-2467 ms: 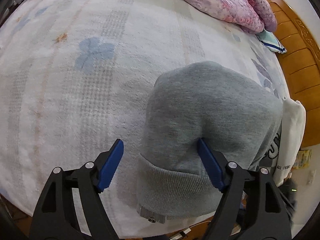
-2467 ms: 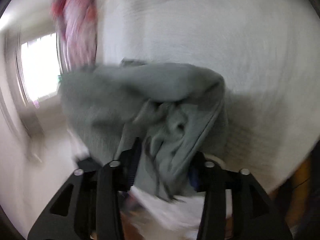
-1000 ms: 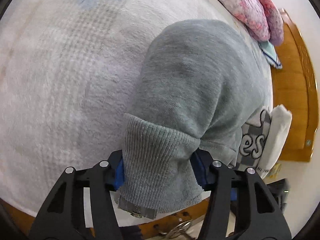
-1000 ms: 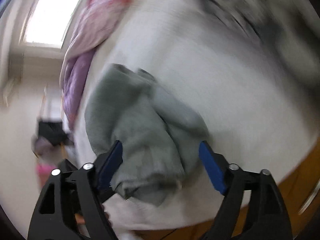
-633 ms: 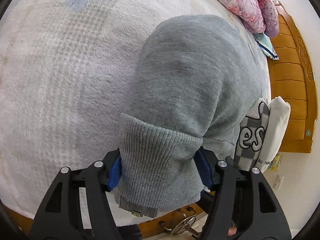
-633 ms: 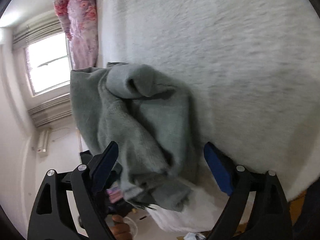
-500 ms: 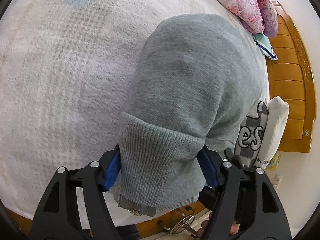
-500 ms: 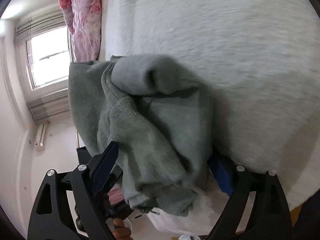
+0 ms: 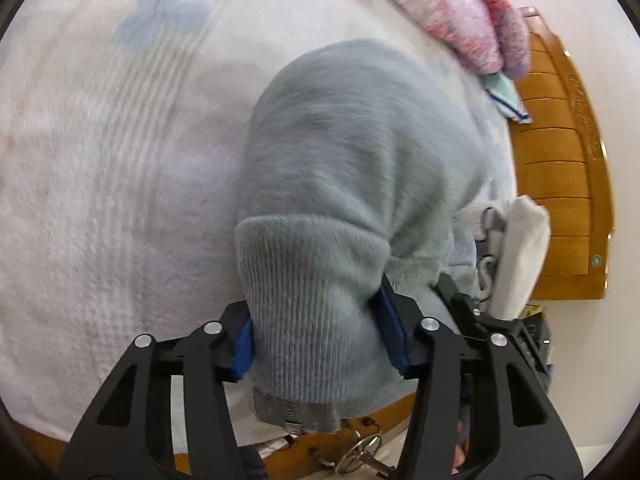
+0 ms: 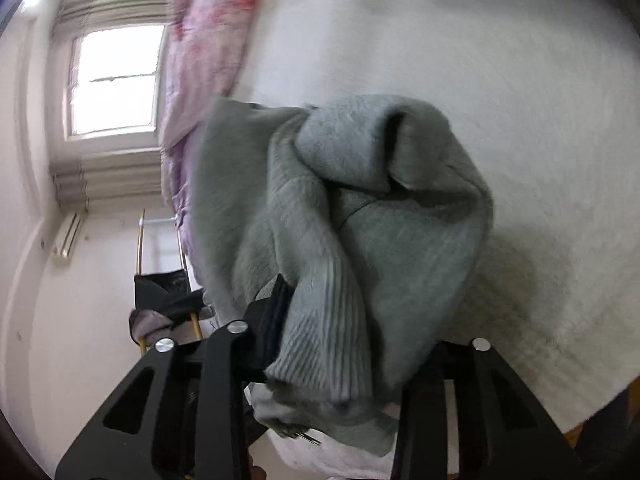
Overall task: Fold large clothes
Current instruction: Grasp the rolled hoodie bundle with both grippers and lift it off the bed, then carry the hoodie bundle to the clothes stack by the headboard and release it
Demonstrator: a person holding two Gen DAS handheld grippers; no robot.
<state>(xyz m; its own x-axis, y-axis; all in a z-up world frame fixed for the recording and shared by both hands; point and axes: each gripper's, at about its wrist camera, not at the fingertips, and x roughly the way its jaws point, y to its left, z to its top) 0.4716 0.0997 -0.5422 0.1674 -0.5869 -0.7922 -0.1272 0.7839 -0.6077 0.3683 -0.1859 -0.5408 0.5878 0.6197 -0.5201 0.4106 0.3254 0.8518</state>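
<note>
My left gripper (image 9: 316, 332) is closed on the ribbed hem of the grey sweatshirt (image 9: 360, 152), with the blue pads (image 9: 394, 340) pressing the thick knit from both sides. My right gripper (image 10: 352, 344) also has the sweatshirt (image 10: 360, 220) bunched between its fingers; the ribbed band fills the gap there, so I judge it is clamped on the cloth, although the right-side finger is mostly covered by fabric.

The sweatshirt lies at the near edge of the bed, on the white fleece blanket (image 9: 100, 184). In the left view it looks like a compact, rounded bundle with a smooth top. In the right view the end that I hold is crumpled, with a loose roll of fabric and hanging layers, not flat.

Just beside it, toward the wooden footboard (image 9: 560, 168), is a folded white garment (image 9: 520, 252), and a pink quilt (image 9: 452, 4) lies far on the bed.

I think the main folds are made already, because the garment is small and layered. What is left, as I judge, is to straighten the crumpled end and put the bundle down neatly, maybe near the folded one.
</note>
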